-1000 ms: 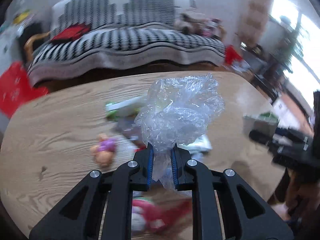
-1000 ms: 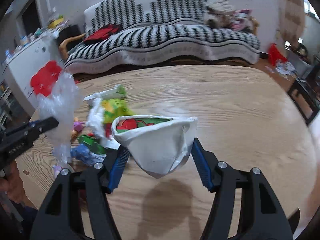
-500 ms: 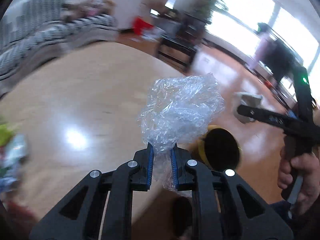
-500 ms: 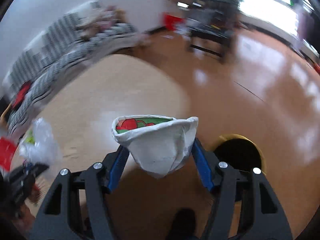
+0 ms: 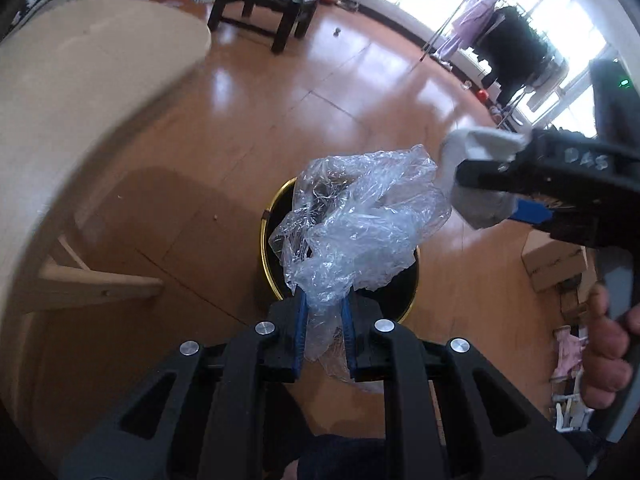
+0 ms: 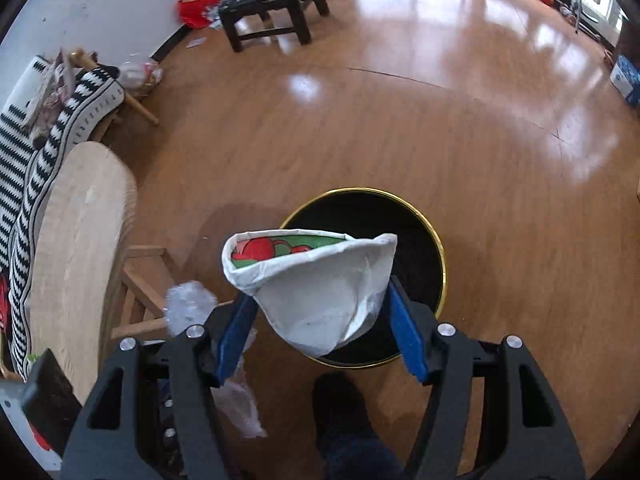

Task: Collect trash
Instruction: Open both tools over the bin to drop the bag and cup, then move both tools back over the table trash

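My left gripper (image 5: pixel 324 320) is shut on a crumpled clear plastic bag (image 5: pixel 360 228), which hangs over a black bin with a gold rim (image 5: pixel 267 240) on the floor. My right gripper (image 6: pixel 320 312) is shut on a squashed white paper cup (image 6: pixel 320 292) with a red and green print inside, and it hovers over the same bin (image 6: pixel 432 240). In the left wrist view the right gripper (image 5: pixel 532 196) comes in from the right with the cup (image 5: pixel 476 160), close to the plastic bag. The plastic bag (image 6: pixel 190 304) shows at lower left of the right wrist view.
A light wooden table (image 5: pixel 80 92) curves along the left, with its leg frame (image 6: pixel 140 280) beside the bin. A black stool (image 6: pixel 272 4) stands further off on the shiny wood floor. A striped sofa (image 6: pixel 24 152) lies beyond the table. Cardboard boxes (image 5: pixel 556 260) sit right of the bin. A dark shoe (image 6: pixel 340 404) is near the bin.
Both grippers have swung away from the table with its litter and tipped downward over the bin on the floor. Each still holds its item. The two grippers have come close together.
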A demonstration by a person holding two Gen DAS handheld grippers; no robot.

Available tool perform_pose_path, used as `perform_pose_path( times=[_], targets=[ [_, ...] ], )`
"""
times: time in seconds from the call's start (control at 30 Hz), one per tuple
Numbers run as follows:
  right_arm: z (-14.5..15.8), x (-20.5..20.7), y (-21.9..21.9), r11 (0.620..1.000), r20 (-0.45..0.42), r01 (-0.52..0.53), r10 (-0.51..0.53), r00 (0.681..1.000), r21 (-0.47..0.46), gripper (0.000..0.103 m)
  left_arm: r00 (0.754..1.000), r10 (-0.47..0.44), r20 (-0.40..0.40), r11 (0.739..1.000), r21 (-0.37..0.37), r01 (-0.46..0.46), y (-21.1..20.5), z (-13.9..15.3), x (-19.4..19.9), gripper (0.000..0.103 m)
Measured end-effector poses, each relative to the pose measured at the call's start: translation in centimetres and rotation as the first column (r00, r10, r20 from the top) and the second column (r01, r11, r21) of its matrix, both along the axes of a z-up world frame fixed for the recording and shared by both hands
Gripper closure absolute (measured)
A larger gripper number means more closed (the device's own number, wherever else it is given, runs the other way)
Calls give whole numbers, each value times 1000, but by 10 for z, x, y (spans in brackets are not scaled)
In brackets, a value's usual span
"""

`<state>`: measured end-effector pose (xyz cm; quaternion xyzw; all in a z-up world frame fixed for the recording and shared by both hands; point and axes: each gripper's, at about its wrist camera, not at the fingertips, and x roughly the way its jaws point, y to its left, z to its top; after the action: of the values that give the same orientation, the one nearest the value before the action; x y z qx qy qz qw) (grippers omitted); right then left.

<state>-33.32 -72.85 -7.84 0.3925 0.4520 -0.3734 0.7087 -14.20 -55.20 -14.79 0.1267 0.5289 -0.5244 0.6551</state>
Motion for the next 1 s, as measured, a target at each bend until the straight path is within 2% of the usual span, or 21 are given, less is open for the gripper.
perform_pose_path(
  times=[0.17, 0.23, 0.27, 0.33, 0.37, 0.4, 0.57, 0.67, 0.73, 0.87, 1.0],
  targets=[
    [-3, -5, -9, 1000, 5, 25, -25, 1000, 9, 40, 999, -1, -37, 1000, -22, 0, -12, -5, 0, 88],
    [-3, 6, -9, 999, 10, 34, -34, 999, 11, 39, 999, 8, -44, 999, -37, -9, -21, -4, -8, 88],
    [-1, 4, -10, 999, 14, 44, -44, 999, 7, 38, 999, 10, -43, 999, -42, -12, -23, -6, -9, 83],
    [0, 1, -10, 998, 17, 60, -60, 998, 4, 32, 999, 8, -50, 999, -36, -10, -24, -9, -13, 54],
    [2, -2, -10, 997, 18, 72, -72, 997, -1, 24, 999, 16, -52, 999, -39, -18, -29, -11, -13, 35],
    [1, 0, -13, 997, 19, 79, -79, 997, -6, 22, 998, 33, -48, 998, -50, -35, -27, -12, -13, 31],
    [4, -1, -14, 996, 30, 85, -85, 996, -12, 22, 998, 47, -38, 998, -51, -48, -30, -3, -12, 27],
    [18, 7, -8, 996, 55, 74, -71, 996, -55, 19, 998, 59, -15, 997, -58, -60, -23, 11, -9, 25],
    [29, 16, -1, 994, 73, 51, -45, 996, -95, 16, 998, 61, 24, 995, -76, -59, -13, 28, -6, 21],
    [55, 49, 25, 984, 105, -36, 55, 993, -176, 12, 987, 130, 98, 987, -108, -119, 26, 68, 14, 14],
    [84, 103, 70, 952, 138, -162, 202, 969, -260, 9, 953, 236, 191, 970, -108, -219, 94, 105, 42, 12]
  ],
)
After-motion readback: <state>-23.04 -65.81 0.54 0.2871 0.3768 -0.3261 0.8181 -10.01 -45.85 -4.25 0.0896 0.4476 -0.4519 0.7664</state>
